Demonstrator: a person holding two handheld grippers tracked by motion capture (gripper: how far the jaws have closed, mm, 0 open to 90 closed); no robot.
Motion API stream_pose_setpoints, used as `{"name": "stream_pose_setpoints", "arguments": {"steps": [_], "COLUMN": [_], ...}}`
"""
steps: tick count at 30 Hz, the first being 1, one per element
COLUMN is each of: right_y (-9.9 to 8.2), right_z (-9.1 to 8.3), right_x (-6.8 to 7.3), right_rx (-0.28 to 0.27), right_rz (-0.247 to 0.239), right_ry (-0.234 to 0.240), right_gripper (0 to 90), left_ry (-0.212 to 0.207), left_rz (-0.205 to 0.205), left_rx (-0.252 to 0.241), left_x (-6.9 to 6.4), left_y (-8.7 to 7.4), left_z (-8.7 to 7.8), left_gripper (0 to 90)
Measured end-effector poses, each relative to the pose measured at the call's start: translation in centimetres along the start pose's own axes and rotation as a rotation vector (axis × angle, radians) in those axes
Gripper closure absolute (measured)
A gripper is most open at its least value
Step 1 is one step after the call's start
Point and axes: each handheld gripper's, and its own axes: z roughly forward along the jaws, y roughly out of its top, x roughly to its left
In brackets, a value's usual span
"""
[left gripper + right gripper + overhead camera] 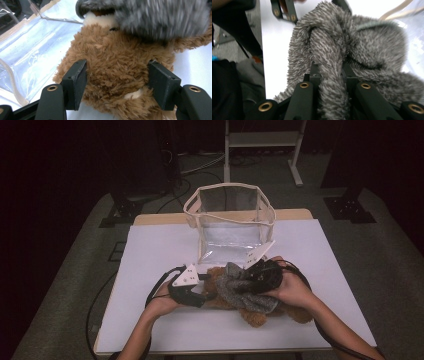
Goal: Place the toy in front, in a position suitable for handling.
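A brown teddy bear lies on the white table near the front edge. A grey fuzzy garment is draped over its upper part. My left gripper comes in from the left, and in the left gripper view its two pads press into the bear's fur on either side, under the grey garment. My right gripper reaches in from the right. Its jaws are shut on a thick fold of the grey garment.
A clear plastic bag with cream trim stands open just behind the bear; its flap lies flat on the table beside the bear. Cables trail from both grippers. Dark stands and a white frame leg are on the floor beyond the table.
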Motion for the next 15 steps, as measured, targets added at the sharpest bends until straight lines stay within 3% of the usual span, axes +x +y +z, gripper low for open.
{"name": "stream_pose_setpoints", "arguments": {"steps": [4, 15], "right_y": [-1.1, -0.5], "right_z": [0.4, -1.1], "right_x": [-0.1, -0.3], "right_rx": [0.035, -0.01], "right_rz": [0.005, 0.014], "right_ry": [-0.005, -0.018], "right_gripper": [75.3, 75.2], "left_ry": [-0.007, -0.026], "left_rz": [0.004, -0.002], "left_rx": [-0.001, 0.004], "left_x": [0.0, -0.1], "left_y": [0.0, 0.0], "left_z": [0.0, 0.1], "left_gripper": [35.2, 35.0]}}
